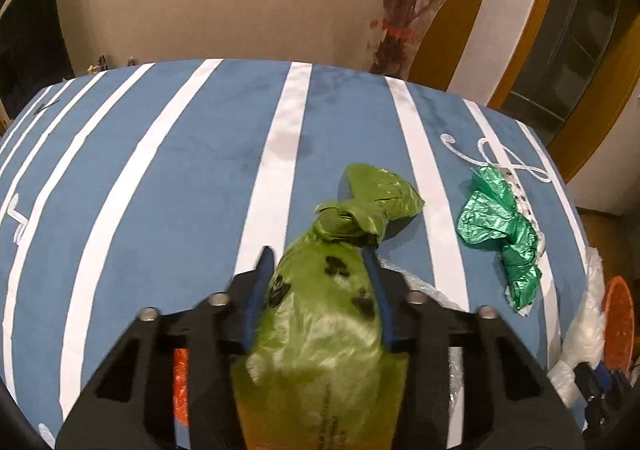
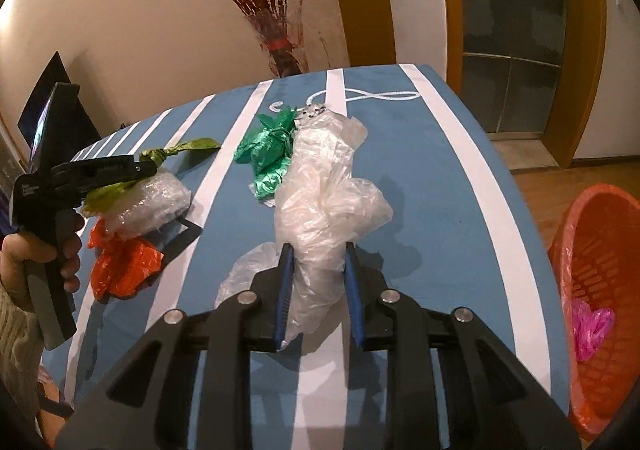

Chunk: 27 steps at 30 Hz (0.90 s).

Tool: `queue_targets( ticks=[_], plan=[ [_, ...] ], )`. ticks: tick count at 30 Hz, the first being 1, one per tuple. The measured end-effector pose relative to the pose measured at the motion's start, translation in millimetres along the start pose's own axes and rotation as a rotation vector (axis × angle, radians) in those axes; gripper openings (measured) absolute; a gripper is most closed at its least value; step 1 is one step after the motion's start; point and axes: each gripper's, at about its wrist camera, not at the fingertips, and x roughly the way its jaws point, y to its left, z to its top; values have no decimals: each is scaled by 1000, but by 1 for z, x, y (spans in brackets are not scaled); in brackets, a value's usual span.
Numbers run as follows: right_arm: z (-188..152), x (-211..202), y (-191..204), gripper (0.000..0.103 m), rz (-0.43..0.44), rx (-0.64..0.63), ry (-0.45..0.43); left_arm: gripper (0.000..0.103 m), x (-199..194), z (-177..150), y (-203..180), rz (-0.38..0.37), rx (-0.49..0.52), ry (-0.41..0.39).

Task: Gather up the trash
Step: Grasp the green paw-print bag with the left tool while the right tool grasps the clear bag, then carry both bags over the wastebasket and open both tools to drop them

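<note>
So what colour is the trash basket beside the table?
Orange trash basket, clearest in the right wrist view.

We see a blue counter point(image 2: 420, 178) with white stripes, bearing a crumpled dark green bag point(image 2: 266, 154), an orange bag point(image 2: 124, 270) and bubble wrap point(image 2: 156, 202).

Knotted olive-green plastic bag point(image 1: 320, 314): its lower end runs off the bottom edge of the left wrist view, contents not readable through the film. Crumpled orange plastic sheet point(image 1: 181, 386), just left of that bag: only a sliver shows through the black gripper frame. Orange slotted plastic basket point(image 2: 592, 250), right of the bag, off the blue-and-white striped table point(image 2: 420, 178): cut by the frame's right edge. Small dark-dotted white scrap point(image 2: 314, 111) behind the crumpled emerald-green plastic bag point(image 2: 266, 154): too small to identify.
</note>
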Motion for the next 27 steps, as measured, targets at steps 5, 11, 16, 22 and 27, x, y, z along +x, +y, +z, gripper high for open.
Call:
queue_targets(
  ticks=[5,11,16,22,27],
  plan=[
    [0,-3,1,25,-3,0,-9,17,-15,3,-7,-29,10,-40],
    [0,-20,-4,25,-7,11,-43,14,-41,6,-19,-58,23,-92],
    [-2,-39,-13,25,-20,23,-74,14,-62,1,-36,-92,38,-125],
    [-8,-64,-31,25,-55,37,-112,14,-86,-14,-67,-158,73,-150],
    [-12,-83,-50,25,-97,60,-143,14,-102,-30,-100,-229,113,-156]
  ],
)
